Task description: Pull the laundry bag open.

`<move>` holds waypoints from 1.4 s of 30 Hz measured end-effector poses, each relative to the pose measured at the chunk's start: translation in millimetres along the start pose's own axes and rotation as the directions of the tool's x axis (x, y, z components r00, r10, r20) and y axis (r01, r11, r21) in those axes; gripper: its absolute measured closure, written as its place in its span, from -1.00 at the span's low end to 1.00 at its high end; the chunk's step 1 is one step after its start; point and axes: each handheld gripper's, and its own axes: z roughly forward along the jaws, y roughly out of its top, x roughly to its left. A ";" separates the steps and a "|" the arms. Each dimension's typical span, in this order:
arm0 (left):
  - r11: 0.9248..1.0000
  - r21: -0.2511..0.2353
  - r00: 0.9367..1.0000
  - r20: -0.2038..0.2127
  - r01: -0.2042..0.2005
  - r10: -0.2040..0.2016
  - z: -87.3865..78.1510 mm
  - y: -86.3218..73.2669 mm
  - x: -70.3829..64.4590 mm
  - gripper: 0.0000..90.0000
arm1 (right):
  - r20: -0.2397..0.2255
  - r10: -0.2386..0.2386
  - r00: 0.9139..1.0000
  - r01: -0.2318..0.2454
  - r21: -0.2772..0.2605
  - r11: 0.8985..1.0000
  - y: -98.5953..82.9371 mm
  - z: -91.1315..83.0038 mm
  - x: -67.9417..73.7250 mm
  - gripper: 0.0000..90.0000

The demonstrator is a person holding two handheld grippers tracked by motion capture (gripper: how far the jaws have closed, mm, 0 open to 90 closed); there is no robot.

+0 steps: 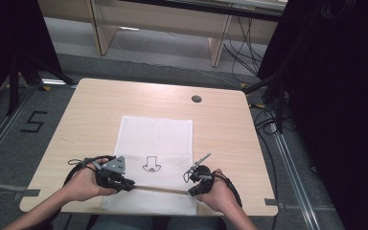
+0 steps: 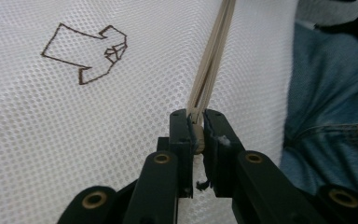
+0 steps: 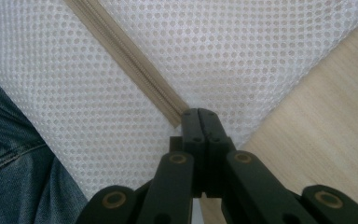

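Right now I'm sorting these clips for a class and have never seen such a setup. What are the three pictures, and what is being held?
No robot arm here: a person holds a hand-operated two-jaw tool in each hand. The high view looks down on a wooden table with a white mesh bag bearing a small drawn arrow-like mark. The other two pictures come from cameras riding on the tools, looking along their black jaws. The left gripper is shut on one end of the bag's tan zipper; the right gripper is shut at the other end of the zipper, by the bag's edge. Blue jeans show beyond the table.
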 end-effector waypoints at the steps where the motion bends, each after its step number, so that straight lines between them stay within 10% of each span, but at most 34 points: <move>1: 1.000 0.013 1.000 -0.017 -0.013 0.013 -1.8 -1.5 0.5 0.82 | 0.000 0.000 1.000 0.000 0.001 1.000 0.0 0.0 0.0 1.00; 42: 0.996 -0.040 0.994 -0.082 0.076 -0.079 -34.1 -32.1 10.7 0.82 | -0.001 0.000 1.000 0.000 0.009 1.000 0.8 -0.2 -0.1 1.00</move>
